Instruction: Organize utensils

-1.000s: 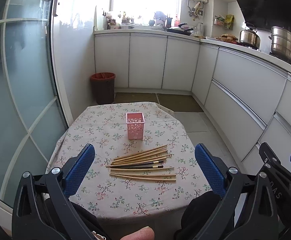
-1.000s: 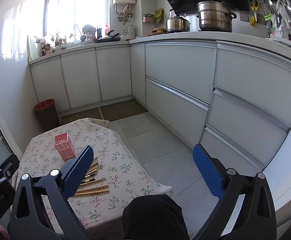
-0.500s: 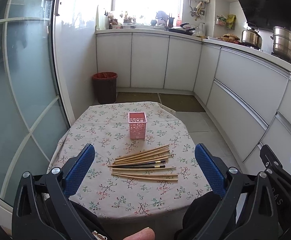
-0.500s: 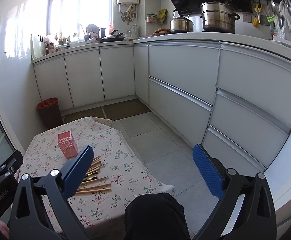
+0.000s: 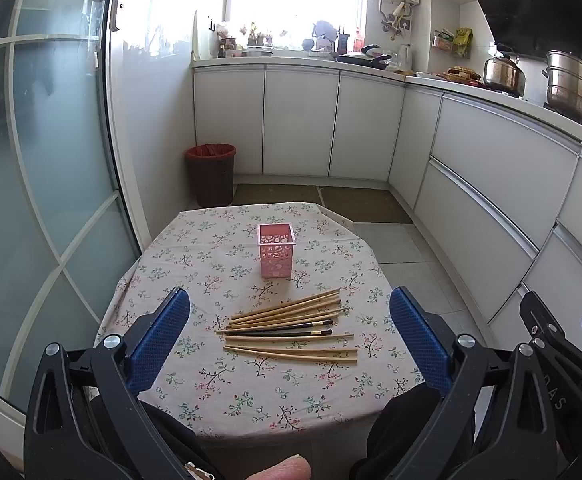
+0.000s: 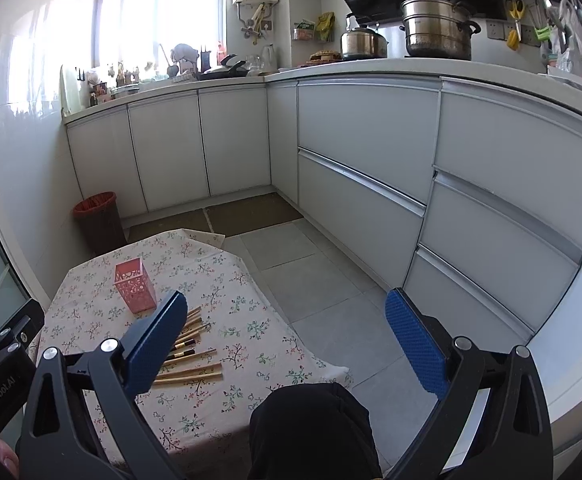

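Both grippers, left (image 5: 289,338) and right (image 6: 287,334), hang spread apart, empty, above the table (image 5: 251,396); chopsticks (image 5: 291,328) lie near a pink holder (image 5: 276,250).

Loose chopsticks (image 5: 291,330) (mostly wooden, two dark) lying flat, near upright empty pink holder (image 5: 276,250)

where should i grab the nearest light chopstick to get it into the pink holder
Grip the nearest light chopstick near its right, thicker end, coming straight down with the jaws across its width. It lies flat and crosswise on the tablecloth, slightly apart from the pile, leaving the tip free for the pink holder.
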